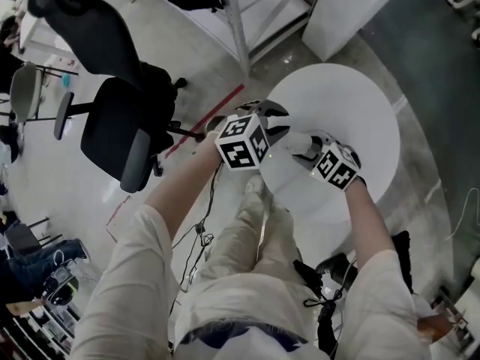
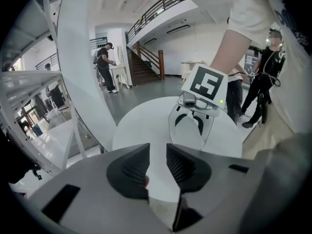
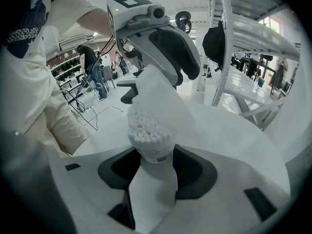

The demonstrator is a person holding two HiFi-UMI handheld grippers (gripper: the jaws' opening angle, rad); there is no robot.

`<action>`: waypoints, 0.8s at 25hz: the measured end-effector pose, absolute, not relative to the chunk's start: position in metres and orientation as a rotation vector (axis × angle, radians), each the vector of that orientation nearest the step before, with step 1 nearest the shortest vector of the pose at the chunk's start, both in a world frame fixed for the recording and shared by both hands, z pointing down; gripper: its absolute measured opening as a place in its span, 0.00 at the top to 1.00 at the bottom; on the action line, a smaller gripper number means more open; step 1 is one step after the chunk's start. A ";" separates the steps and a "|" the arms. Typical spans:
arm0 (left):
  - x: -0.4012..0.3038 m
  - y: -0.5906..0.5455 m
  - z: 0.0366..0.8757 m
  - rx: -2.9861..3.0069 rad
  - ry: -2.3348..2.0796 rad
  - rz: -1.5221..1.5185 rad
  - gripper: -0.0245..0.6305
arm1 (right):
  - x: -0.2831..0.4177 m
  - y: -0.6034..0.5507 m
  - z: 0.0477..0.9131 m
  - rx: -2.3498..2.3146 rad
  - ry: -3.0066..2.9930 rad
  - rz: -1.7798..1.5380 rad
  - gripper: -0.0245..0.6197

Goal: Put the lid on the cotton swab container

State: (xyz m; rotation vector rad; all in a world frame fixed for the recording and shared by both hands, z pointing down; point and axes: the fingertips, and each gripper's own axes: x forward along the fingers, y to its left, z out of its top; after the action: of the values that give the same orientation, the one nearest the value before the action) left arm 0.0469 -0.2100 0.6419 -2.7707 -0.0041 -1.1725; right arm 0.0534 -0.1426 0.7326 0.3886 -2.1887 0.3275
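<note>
Cotton swab container (image 3: 154,155) clamped in right gripper (image 3: 153,165), swabs (image 3: 146,128) exposed, above near edge of table (image 1: 352,103). I pinch lid (image 3: 163,99) in left gripper (image 2: 158,156), tilted over opening. Lid not seated; lowering, pressing remain.

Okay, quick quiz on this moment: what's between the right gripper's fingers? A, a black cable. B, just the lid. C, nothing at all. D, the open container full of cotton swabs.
D: the right gripper view shows the right gripper with its fingers closed on the cotton swab container, the white swab tips uncovered at its top.
</note>
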 end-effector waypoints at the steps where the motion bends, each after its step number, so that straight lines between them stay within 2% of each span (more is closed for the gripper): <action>1: 0.047 -0.208 0.640 -2.769 -0.013 -1.167 0.81 | 0.054 -0.142 0.732 0.385 -2.187 0.328 0.62; 20: 0.042 -0.159 0.635 -2.718 -0.204 -1.150 0.90 | 0.053 -0.144 0.731 0.365 -2.171 0.332 0.63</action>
State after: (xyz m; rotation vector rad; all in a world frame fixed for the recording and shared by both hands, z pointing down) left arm 0.0424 -0.1591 0.6351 -2.7183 -0.2038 -1.1500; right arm 0.0528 -0.1438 0.7312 0.3654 -2.1709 0.3323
